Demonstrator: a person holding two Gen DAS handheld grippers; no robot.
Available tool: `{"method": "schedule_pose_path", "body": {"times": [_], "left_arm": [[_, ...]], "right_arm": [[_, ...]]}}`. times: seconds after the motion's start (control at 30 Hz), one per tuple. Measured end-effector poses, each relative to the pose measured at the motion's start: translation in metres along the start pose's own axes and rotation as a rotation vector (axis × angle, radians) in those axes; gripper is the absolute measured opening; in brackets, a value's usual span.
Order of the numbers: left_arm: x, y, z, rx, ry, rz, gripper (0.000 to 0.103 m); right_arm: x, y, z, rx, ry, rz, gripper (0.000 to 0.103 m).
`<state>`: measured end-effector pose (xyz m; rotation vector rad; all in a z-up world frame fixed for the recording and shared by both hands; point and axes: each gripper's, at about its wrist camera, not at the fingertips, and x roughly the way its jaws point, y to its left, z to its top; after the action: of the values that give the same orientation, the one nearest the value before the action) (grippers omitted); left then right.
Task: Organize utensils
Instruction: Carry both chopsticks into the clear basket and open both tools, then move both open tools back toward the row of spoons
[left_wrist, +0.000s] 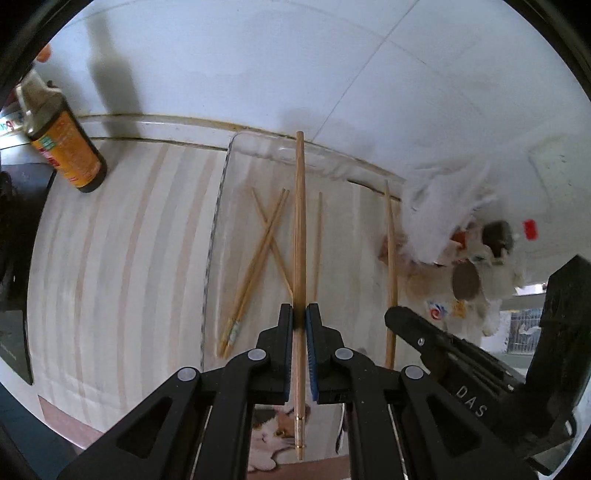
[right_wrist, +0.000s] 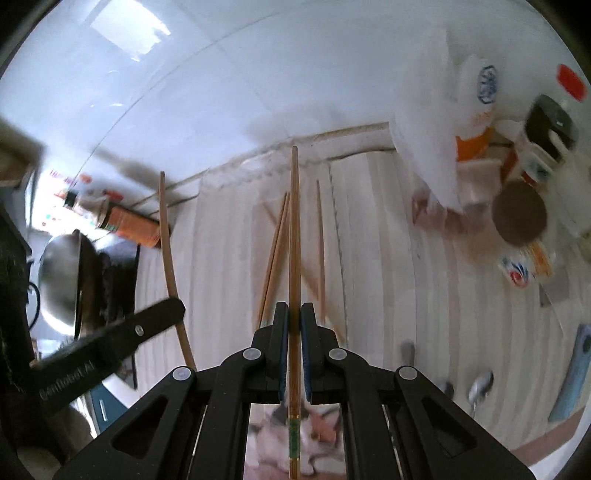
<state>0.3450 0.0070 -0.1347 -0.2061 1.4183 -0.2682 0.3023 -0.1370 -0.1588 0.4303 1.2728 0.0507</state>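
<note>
- Clamped in the left gripper (left_wrist: 299, 314): one chopstick (left_wrist: 300, 229), running out along the fingers, tip toward the wall, butt end hanging back under the jaws.
- Clamped likewise in the right gripper (right_wrist: 291, 314): a second chopstick (right_wrist: 294, 229), pinched tight between blue pads, green-banded butt end trailing behind.
- Both sticks held in the air above the clear tray (left_wrist: 221, 192), pointing steeply down; neither set down yet.
- Already lying in the tray: a loose pile (left_wrist: 258, 258) of several chopsticks, crossed rather than lined up, plus a single one (left_wrist: 317, 240) just beside it.
- Seen from the left wrist, the right gripper's stick shows off to the right, near the tray's right edge; seen from the right wrist, the left one's curves past on the left.
- Judged partway: some chopsticks gathered in the tray, two more in transit, placement of these two still to come.
- Left to do, apparently: lower and release both sticks, perhaps straighten the crossed pile.
- Still out on the striped mat: spoons (right_wrist: 480, 387) at the lower right of the right view, blurred, not yet collected.
- Bottle (left_wrist: 66, 147), bag (left_wrist: 443, 210) and jars (right_wrist: 521, 214) nearby look like no part of the sorting.
- Heavy blur in the right view; exact count of sticks in the tray cannot be told.
</note>
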Motion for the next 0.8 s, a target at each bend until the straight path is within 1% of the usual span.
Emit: {"method": "schedule_pose_path", "body": {"times": [0.07,0.13,0.2,0.27,0.3,0.37,0.4,0.47,0.53,0.6,0.67,0.7,0.73,0.77,0.8], "left_arm": [[0.010,0.001,0.007,0.009,0.027,0.024,0.005],[0.017,0.002,0.012,0.008,0.049,0.030,0.005],[0.021,0.004,0.017,0.001,0.055,0.054,0.005],[0.019,0.004,0.021,0.002,0.048,0.078,0.006],[0.017,0.005,0.023,0.003,0.041,0.092,0.006],[0.008,0.005,0.022,0.015,0.002,0.125,0.008],[0.003,0.006,0.022,0.023,-0.016,0.145,0.010],[-0.007,0.007,0.019,0.039,-0.057,0.188,0.025],[-0.016,0.008,0.012,0.056,-0.104,0.235,0.057],[-0.022,0.009,0.005,0.071,-0.147,0.268,0.066],[-0.029,0.011,-0.006,0.086,-0.189,0.306,0.066],[-0.030,0.012,-0.012,0.091,-0.207,0.316,0.067],[-0.033,0.014,-0.020,0.094,-0.234,0.328,0.073],[-0.034,0.015,-0.024,0.095,-0.250,0.335,0.080],[-0.037,0.016,-0.030,0.091,-0.275,0.345,0.090]], "right_arm": [[0.013,0.000,0.012,0.004,0.014,-0.005,0.007],[0.024,0.001,0.019,0.002,0.027,-0.008,0.007],[0.035,0.005,0.023,-0.012,0.037,-0.017,0.007],[0.044,0.005,0.025,-0.009,0.031,-0.030,0.007],[0.048,0.005,0.025,-0.007,0.049,-0.025,0.007],[0.050,0.002,0.024,0.001,0.062,-0.014,0.008],[0.049,0.002,0.022,-0.006,0.058,-0.024,0.009],[0.045,-0.001,0.018,-0.009,0.052,-0.034,0.011],[0.039,-0.006,0.012,-0.009,0.046,-0.040,0.014],[0.027,-0.015,0.003,-0.001,0.029,-0.047,0.017],[0.015,-0.024,-0.006,0.006,0.010,-0.062,0.020],[0.009,-0.029,-0.012,0.011,-0.003,-0.071,0.023],[0.002,-0.035,-0.018,0.016,-0.013,-0.079,0.027],[-0.006,-0.043,-0.026,0.026,-0.025,-0.089,0.028],[-0.013,-0.050,-0.032,0.037,-0.034,-0.098,0.029]]}}
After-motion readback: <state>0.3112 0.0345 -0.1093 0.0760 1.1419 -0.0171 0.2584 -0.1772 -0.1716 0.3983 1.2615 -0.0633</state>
